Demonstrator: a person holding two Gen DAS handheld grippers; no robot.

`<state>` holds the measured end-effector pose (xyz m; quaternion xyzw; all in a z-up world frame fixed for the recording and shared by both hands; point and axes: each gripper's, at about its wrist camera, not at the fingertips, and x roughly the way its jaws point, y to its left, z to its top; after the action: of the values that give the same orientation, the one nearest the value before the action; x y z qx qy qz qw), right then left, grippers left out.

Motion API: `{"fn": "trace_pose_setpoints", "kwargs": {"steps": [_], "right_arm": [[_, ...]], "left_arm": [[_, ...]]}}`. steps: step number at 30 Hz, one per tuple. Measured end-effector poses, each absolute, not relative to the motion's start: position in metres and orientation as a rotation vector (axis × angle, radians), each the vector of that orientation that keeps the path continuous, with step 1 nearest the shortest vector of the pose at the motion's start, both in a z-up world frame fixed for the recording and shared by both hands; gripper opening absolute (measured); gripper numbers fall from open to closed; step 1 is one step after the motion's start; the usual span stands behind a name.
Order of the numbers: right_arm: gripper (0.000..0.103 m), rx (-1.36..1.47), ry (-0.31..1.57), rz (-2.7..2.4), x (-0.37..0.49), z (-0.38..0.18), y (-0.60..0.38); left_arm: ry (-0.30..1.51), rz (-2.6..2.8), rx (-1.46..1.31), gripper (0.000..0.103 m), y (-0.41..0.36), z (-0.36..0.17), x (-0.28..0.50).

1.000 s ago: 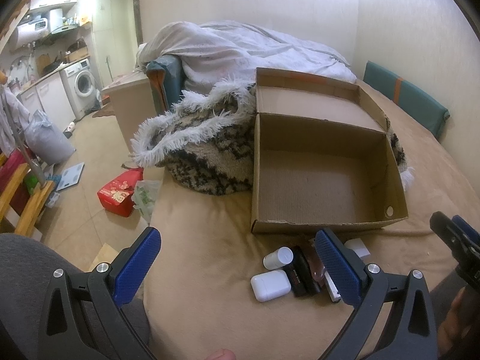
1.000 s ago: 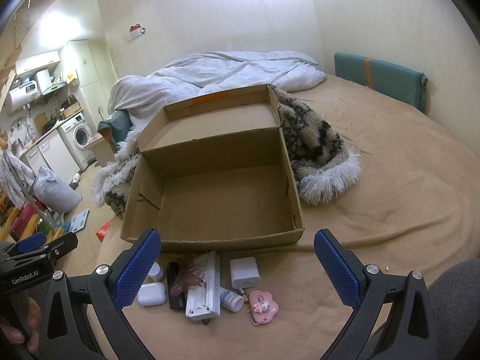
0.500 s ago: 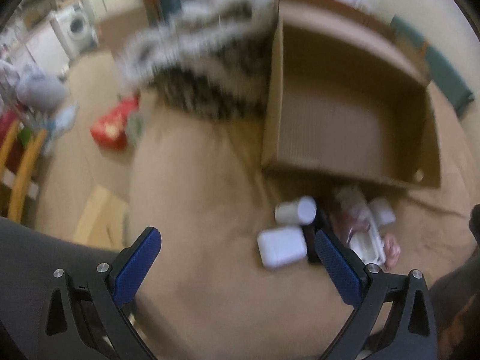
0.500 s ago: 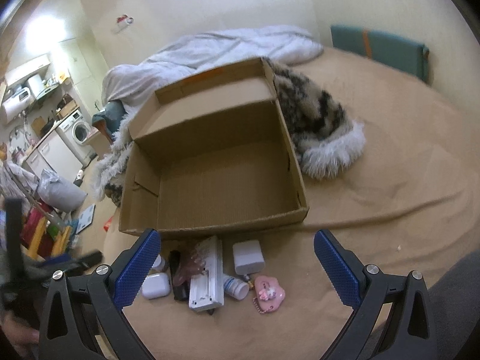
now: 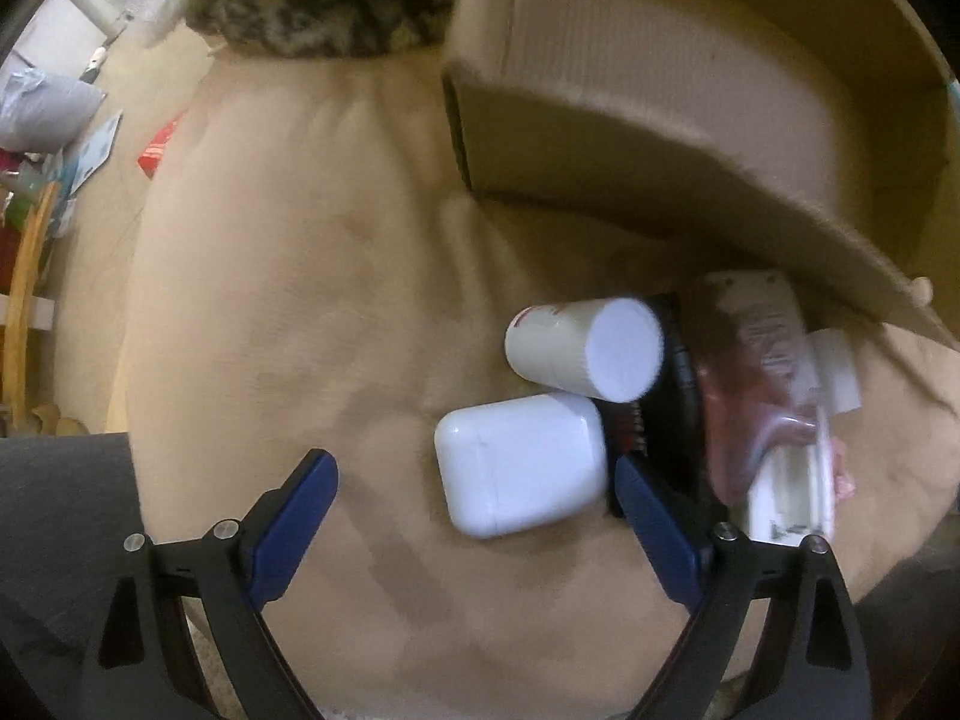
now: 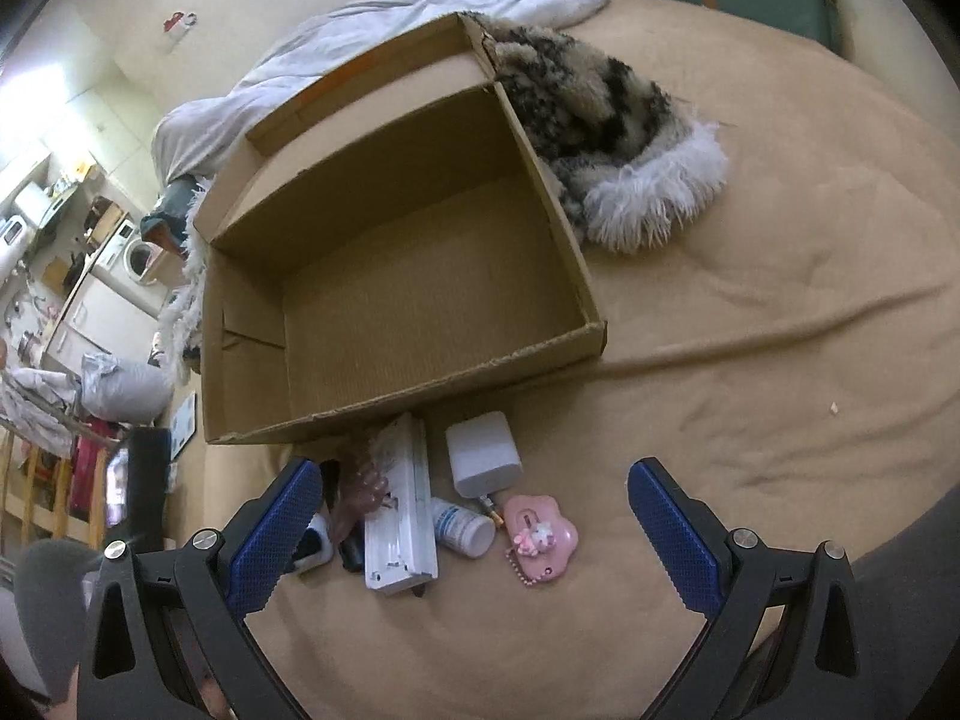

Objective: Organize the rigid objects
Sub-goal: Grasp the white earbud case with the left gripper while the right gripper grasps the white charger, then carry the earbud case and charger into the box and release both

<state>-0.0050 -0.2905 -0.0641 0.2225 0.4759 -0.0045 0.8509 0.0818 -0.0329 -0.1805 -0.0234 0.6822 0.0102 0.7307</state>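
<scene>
The left gripper [image 5: 474,480] points straight down, its blue-padded black fingers [image 5: 294,516] closing from a wide spread, pressing on nothing. The right gripper [image 6: 468,510] tilts steeply downward, its blue-padded fingers [image 6: 672,528] spread wide and gripping nothing.

Earbud case [image 5: 521,463]: smooth glossy white plastic. Box [image 6: 396,276]: matt corrugated cardboard. Bed cover [image 6: 750,324]: matt tan cloth. Throw [image 6: 606,120]: shaggy fur.
</scene>
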Motion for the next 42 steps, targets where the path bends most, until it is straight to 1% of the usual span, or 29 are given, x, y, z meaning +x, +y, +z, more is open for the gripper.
{"fn": "trace_pose_setpoints", "kwargs": {"steps": [2,3,5,6,11,15,16,18,20,21,22,26,27,28,42], "right_arm": [[0.103,0.458,1.008,-0.011,-0.004,-0.066,-0.289],[0.103,0.455,1.01,-0.014,-0.003,-0.066,-0.289],[0.103,0.456,1.015,-0.02,-0.002,-0.067,-0.29],[0.103,0.459,1.02,-0.024,0.0,-0.068,-0.292],[0.103,0.453,1.085,-0.045,0.021,-0.081,-0.302],[0.103,0.492,1.199,-0.003,0.048,-0.104,-0.304],[0.093,0.512,1.227,0.01,0.054,-0.111,-0.304],[0.087,0.534,1.279,0.034,0.065,-0.124,-0.3],[0.085,0.527,1.315,0.049,0.075,-0.136,-0.293],[0.08,0.513,1.326,0.057,0.079,-0.14,-0.29],[0.077,0.489,1.336,0.065,0.083,-0.144,-0.285],[0.075,0.4,1.367,0.079,0.096,-0.157,-0.271],[0.063,0.386,1.376,0.079,0.097,-0.16,-0.269],[0.045,0.374,1.382,0.081,0.099,-0.163,-0.268],[0.044,0.368,1.321,0.088,0.097,-0.144,-0.267]], "left_arm": [[1.507,0.023,-0.072,0.088,-0.033,-0.187,0.084],[1.5,0.025,-0.074,0.084,-0.032,-0.188,0.085],[1.502,0.0,-0.07,0.057,-0.034,-0.19,0.086],[1.51,-0.003,-0.065,0.055,-0.037,-0.187,0.09],[1.511,-0.007,-0.105,0.054,-0.027,-0.188,0.092],[1.511,0.003,-0.119,0.054,-0.017,-0.187,0.087],[1.509,0.002,-0.119,0.054,-0.016,-0.186,0.08],[1.508,0.002,-0.114,0.054,-0.016,-0.181,0.074],[1.509,0.001,-0.113,0.054,-0.013,-0.178,0.074],[1.51,0.0,-0.114,0.054,-0.013,-0.177,0.073],[1.511,0.0,-0.114,0.054,-0.012,-0.177,0.073],[1.512,0.007,-0.114,0.054,-0.023,-0.179,0.085],[1.511,0.009,-0.116,0.054,-0.023,-0.178,0.086],[1.512,0.009,-0.116,0.054,-0.021,-0.178,0.088],[1.488,0.036,-0.066,0.054,-0.01,-0.17,0.084]]}}
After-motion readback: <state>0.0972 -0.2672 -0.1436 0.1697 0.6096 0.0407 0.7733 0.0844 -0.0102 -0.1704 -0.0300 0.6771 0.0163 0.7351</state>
